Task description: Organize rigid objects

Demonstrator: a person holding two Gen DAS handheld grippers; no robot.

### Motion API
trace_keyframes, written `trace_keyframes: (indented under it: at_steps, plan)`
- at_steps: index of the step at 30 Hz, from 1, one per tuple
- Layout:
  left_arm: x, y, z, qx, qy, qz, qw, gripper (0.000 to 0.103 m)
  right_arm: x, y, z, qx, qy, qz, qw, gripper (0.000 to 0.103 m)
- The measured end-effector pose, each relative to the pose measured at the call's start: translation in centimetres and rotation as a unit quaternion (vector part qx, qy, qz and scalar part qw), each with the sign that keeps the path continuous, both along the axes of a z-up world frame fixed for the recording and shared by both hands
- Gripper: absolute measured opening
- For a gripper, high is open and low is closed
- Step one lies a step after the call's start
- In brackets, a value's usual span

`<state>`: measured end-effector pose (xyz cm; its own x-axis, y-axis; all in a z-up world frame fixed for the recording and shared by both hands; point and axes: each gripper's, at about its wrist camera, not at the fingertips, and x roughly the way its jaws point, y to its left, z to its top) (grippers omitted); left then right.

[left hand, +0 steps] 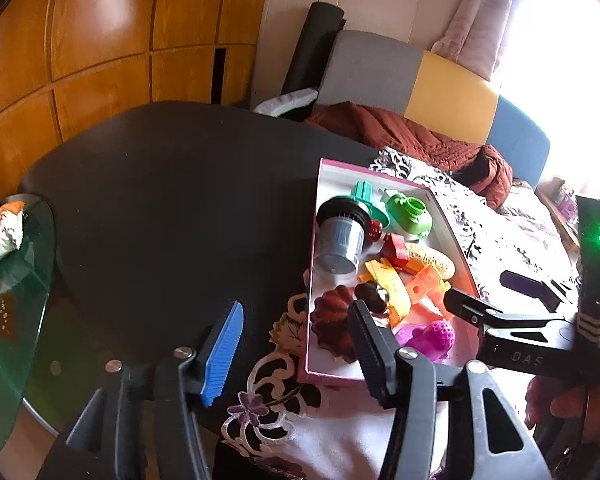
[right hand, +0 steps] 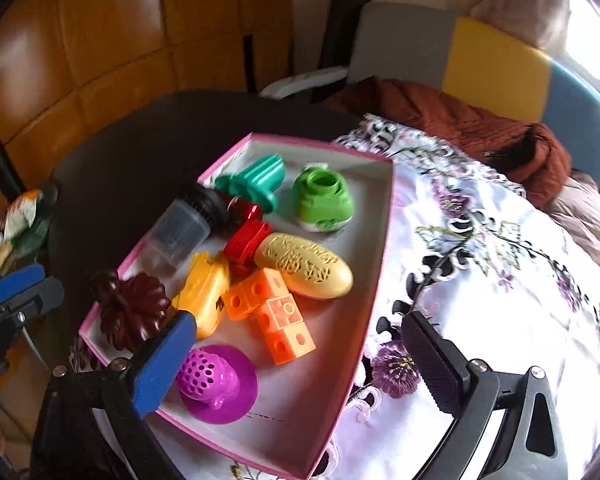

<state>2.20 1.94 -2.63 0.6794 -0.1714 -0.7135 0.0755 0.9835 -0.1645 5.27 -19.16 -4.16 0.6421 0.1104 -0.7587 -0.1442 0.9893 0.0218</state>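
Observation:
A pink-rimmed cardboard box holds several rigid toys: a clear cylinder with a black cap, a teal piece, a green cap, a red part, a yellow oval, an orange cube chain, a dark brown flower mould and a purple perforated cup. My right gripper hangs wide open over the box's near end, the purple cup below it, untouched. My left gripper stands open at the box's near left corner, holding nothing.
The box lies partly on a white embroidered cloth over a black round table. A chair with a grey, yellow and blue back and a rust jacket stand behind. A glass side table sits at the left.

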Motion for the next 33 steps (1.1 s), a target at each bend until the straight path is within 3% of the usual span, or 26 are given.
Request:
trace_keyframes:
  at_steps: [6,14,25,33]
  plan:
    - [-0.7,-0.6,1.2,0.025,-0.022,0.005,0.9994,0.064,-2.0,-0.2,1.3,0.01,-0.043,-0.051,0.998,0.103]
    - [-1.8,-2.0,2.4,0.064,-0.057,0.007,0.9963,0.067,-4.9,-0.9,2.7,0.015,-0.087,-0.11,0.99,0.103]
    - [-2.4,-3.5,2.8,0.095,-0.051,0.027,0.9938,0.071,-6.5,-1.2,3.1,0.019,-0.101,-0.124,0.987,0.103]
    - [-2.8,-3.5,2.7,0.083,-0.05,0.023,0.995,0.071,-6.8,-0.6,3.6,0.015,-0.108,-0.118,0.987,0.103]
